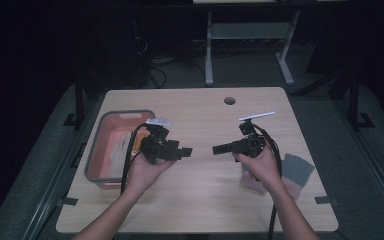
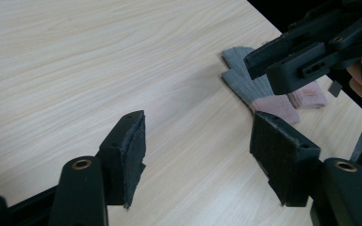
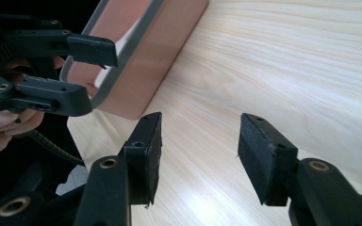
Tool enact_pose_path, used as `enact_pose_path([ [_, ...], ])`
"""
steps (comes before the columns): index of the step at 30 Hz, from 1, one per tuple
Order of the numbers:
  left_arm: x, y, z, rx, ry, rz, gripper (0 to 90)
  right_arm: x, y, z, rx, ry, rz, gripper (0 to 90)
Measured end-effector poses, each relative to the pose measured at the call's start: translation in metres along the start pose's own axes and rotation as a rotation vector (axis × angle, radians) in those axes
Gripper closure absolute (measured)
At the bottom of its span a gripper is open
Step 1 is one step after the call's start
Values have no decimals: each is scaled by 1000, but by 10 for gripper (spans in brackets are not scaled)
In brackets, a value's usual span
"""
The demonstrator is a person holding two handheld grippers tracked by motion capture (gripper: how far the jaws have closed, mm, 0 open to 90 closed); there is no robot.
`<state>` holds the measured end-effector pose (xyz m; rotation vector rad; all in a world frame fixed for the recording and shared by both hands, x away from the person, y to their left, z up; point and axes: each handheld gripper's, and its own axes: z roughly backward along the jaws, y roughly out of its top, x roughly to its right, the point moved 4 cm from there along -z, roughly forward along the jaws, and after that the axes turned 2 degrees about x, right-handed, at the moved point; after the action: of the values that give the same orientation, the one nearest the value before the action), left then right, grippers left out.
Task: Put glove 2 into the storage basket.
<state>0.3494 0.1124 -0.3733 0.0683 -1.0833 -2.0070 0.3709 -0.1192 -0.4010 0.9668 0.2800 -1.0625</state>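
No lettering, label, brand or number can be read anywhere (too dim and small).

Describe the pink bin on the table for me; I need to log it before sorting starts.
The pink bin is a rectangular tub, plastic by the look of it, with a grey rim and rounded corners. It stands upright and open-topped at the left edge of the wooden table. Pale cloth-like items lie inside; what they are is unclear. The left gripper hovers beside it, jaws open, not touching it.
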Motion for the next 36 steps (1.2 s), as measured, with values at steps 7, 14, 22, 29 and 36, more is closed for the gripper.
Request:
enact_pose_path([
  [7,12,-1,-12,-10,-16,-25,335,12,-9,15,18,-16,-13,493],
  [14,26,-3,-31,-26,-47,-42,311,23,-18,34,39,-49,-35,488],
  [22,43,-8,-47,-35,-91,-66,292,38,-29,48,40,-94,-34,477],
  [29,52,-9,-57,-31,-110,-76,281,52,-42,60,44,-128,-51,470],
  [36,60,-12,-67,-39,-134,-84,277,66,-55,72,38,-191,-52,470],
])
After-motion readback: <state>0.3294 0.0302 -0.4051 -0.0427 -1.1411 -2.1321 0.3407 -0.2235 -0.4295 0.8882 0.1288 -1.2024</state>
